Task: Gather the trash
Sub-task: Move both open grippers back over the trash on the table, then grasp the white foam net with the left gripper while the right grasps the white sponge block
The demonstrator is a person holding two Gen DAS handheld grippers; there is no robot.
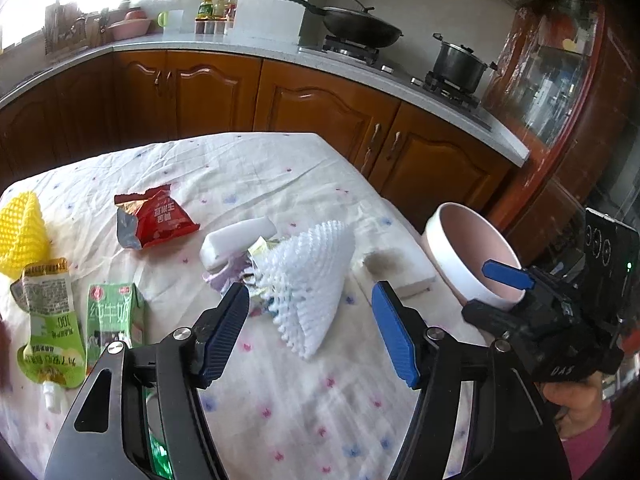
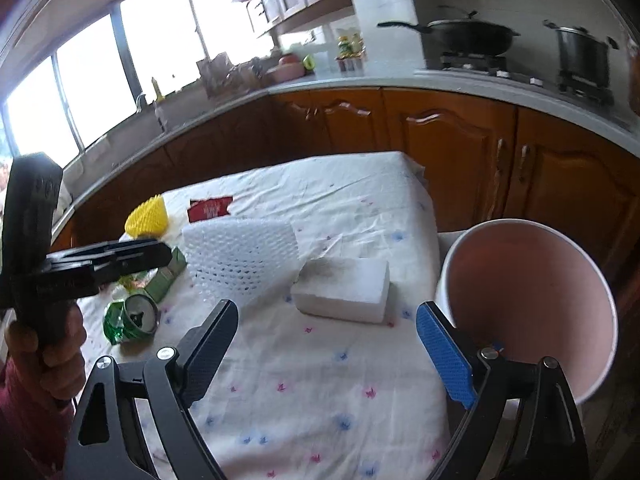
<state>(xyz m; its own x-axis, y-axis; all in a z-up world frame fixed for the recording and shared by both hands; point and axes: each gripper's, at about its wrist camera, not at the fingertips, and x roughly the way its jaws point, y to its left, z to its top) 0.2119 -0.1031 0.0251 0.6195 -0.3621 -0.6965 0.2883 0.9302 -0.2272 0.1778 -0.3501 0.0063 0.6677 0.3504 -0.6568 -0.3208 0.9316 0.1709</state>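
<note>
Looks like the step here is grabbing the white foam fruit-net sleeve [image 1: 308,280] off the white flower-print tablecloth [image 1: 280,400] and dropping it in the pink-lined white round bin [image 2: 532,304] at the right edge of the table.

The left gripper [image 1: 312,332] has its jaws spread, nothing between the pads, and sits just on the near side of the net. The right gripper [image 2: 332,356] is released too and empty, with the bin just to its right, though I can't tell if it touches it.

The net lies flat-ish near the middle of the table, beside a white foam block [image 2: 344,292]. In the left wrist view it's cone-like, with its long axis running from the narrow closed end at far right to the flared ragged mouth at near left.

My take: come down straddling the narrower part across that axis, not along it, and squeeze gently since foam mesh squashes and springs. Watch the little crumpled wrappers [image 1: 256,256] tucked at its far-left side, which could drag along.
</note>
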